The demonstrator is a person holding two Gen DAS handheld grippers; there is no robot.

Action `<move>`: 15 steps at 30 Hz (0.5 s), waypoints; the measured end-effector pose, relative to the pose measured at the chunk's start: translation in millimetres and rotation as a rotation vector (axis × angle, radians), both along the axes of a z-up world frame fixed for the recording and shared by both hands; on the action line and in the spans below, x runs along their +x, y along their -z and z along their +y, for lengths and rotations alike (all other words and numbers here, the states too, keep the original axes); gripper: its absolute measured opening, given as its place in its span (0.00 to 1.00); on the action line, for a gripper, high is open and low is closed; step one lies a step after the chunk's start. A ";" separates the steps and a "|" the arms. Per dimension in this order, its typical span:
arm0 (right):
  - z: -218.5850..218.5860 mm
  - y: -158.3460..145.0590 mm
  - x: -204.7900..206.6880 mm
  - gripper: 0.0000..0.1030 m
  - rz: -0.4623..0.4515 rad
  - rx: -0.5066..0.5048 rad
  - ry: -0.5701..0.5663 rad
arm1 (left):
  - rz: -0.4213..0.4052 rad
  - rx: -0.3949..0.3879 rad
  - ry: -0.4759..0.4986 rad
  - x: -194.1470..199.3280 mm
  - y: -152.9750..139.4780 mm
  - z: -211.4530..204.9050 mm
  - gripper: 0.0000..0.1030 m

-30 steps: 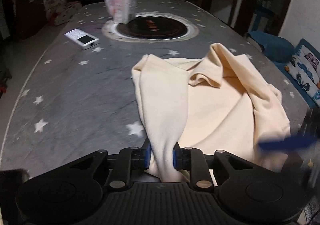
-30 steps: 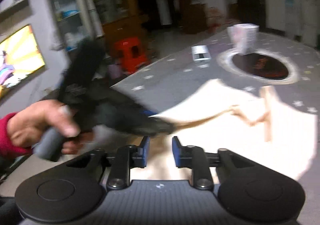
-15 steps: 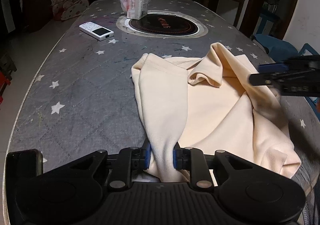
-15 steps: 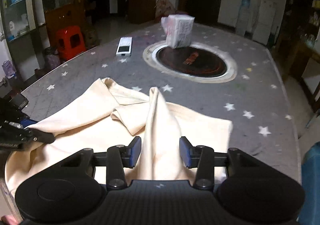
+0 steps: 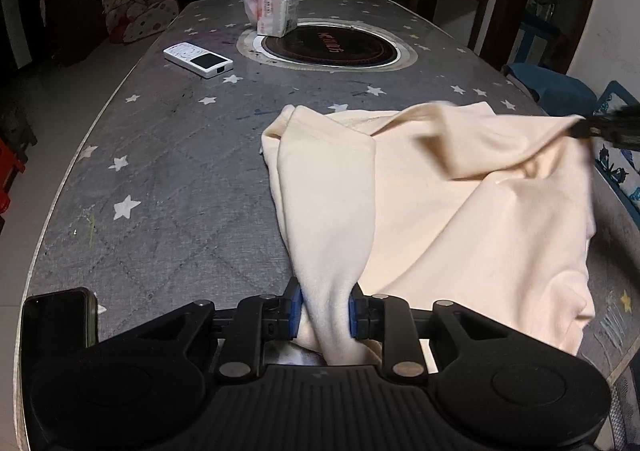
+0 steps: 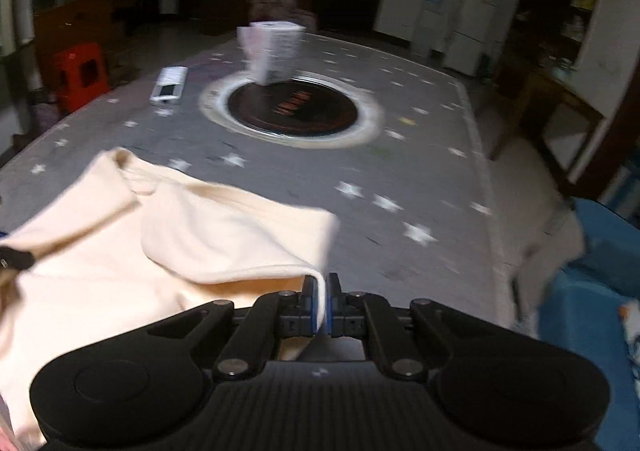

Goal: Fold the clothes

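A cream garment [image 5: 432,211] lies rumpled on the near end of a grey star-patterned table [image 5: 180,179]. The left gripper [image 5: 325,313] pinches a bunched fold of it at the near edge. The right gripper [image 6: 323,305] has clamped down on what looks like a thin corner of the cloth, though blur softens that view. Farther off sit a white remote [image 5: 198,59] and a tissue pack [image 5: 276,5].
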State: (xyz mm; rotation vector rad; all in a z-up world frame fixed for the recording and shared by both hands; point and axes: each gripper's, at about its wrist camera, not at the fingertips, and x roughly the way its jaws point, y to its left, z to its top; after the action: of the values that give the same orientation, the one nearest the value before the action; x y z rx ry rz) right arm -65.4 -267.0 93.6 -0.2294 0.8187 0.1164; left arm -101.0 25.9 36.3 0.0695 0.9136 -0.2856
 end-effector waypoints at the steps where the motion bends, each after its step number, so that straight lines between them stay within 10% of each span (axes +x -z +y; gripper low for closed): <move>1: -9.2 -1.4 -6.2 0.03 0.005 -0.008 0.023 | 0.001 -0.002 0.002 -0.7 0.0 0.7 0.25; 9: -60.7 25.4 -48.7 0.07 0.158 -0.048 0.156 | 0.019 -0.001 0.018 -3.1 -1.5 11.1 0.34; 15: -52.7 8.5 -51.1 0.20 0.098 -0.010 0.064 | 0.035 -0.037 0.047 1.8 -16.9 19.0 0.57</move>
State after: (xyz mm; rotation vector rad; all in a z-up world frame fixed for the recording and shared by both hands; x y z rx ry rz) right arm -116.5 -319.7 85.1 -0.2082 0.9235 0.0638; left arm -99.1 44.9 53.2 0.0519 0.9416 -0.3486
